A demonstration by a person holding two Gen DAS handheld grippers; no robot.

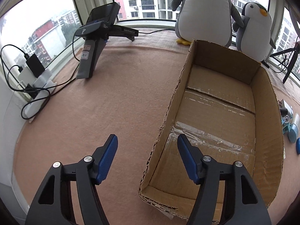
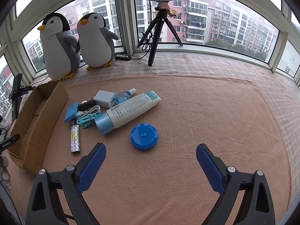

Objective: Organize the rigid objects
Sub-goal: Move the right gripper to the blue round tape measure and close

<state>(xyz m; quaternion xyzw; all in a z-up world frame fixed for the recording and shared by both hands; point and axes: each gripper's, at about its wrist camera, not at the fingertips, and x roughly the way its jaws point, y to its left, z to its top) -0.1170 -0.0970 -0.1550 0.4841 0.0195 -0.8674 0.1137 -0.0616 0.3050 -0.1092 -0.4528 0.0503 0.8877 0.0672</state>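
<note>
Holding my right gripper (image 2: 151,156) wide apart over the pink blanket (image 2: 187,112), I grip nothing; the blue round case (image 2: 144,136) lies just beyond its fingertips. My left gripper (image 1: 147,146), half open, straddles the near left wall of the empty cardboard box (image 1: 270,112) without touching it. Other items lie beside the box, among them a white tube (image 2: 131,108).

Far ahead of the right hand-held gripper, two plush penguins (image 2: 60,50) are standing side by side at the window (image 2: 215,24), their flippers touching. To their right a black tripod (image 2: 157,35) is standing on the sill, with a small black box (image 2: 122,57) lying beside it. Ahead-left of the left hand-held gripper, a phone stand (image 1: 93,43) is resting on the pink blanket (image 2: 206,121), with chargers and cables (image 1: 31,71) lying further left.
</note>
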